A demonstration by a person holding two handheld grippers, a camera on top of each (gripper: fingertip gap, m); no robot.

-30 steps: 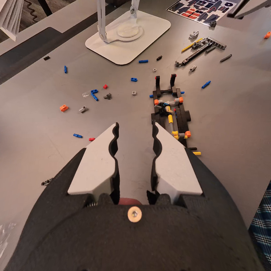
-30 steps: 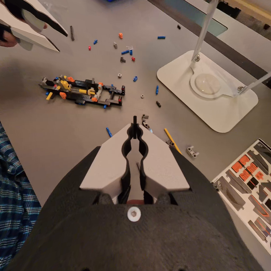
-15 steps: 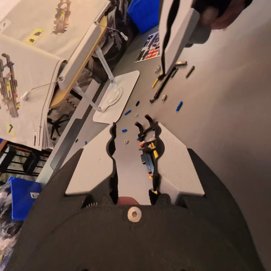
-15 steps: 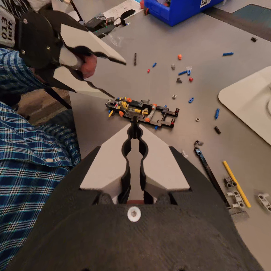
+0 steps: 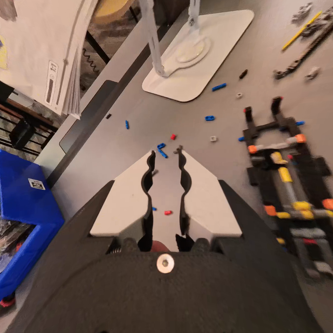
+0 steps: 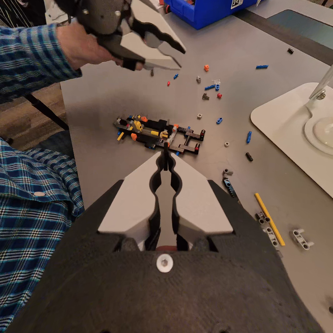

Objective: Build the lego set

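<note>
The partly built black lego chassis (image 6: 158, 135), with yellow and orange parts, lies on the grey table; it also shows at the right of the left wrist view (image 5: 281, 171). My right gripper (image 6: 165, 153) is shut on a thin black axle (image 6: 165, 158) that stands upright between its tips, just short of the chassis's near side. My left gripper (image 5: 166, 151) is open and empty, above loose blue pieces (image 5: 162, 150) and a red pin (image 5: 167, 212), left of the chassis. It also shows, open, at the top of the right wrist view (image 6: 181, 60).
A white stand base (image 5: 198, 54) sits at the back, and a blue bin (image 5: 23, 198) at the left edge. An instruction booklet (image 5: 45, 45) hangs above. A yellow axle (image 6: 269, 219) and grey connectors (image 6: 301, 238) lie to my right. A plaid sleeve (image 6: 27, 198) is on the left. Left tips to right tips: about 20 cm. The red pin (image 5: 167, 212) sits 10 cm or so from the ends of my left fingers. My right wrist view (image 6: 168, 83) looks at it from another angle.
My left gripper has swung left off the chassis and now hovers over the loose small parts. My right gripper has stayed shut on the black axle, its tips now nearer the chassis.
</note>
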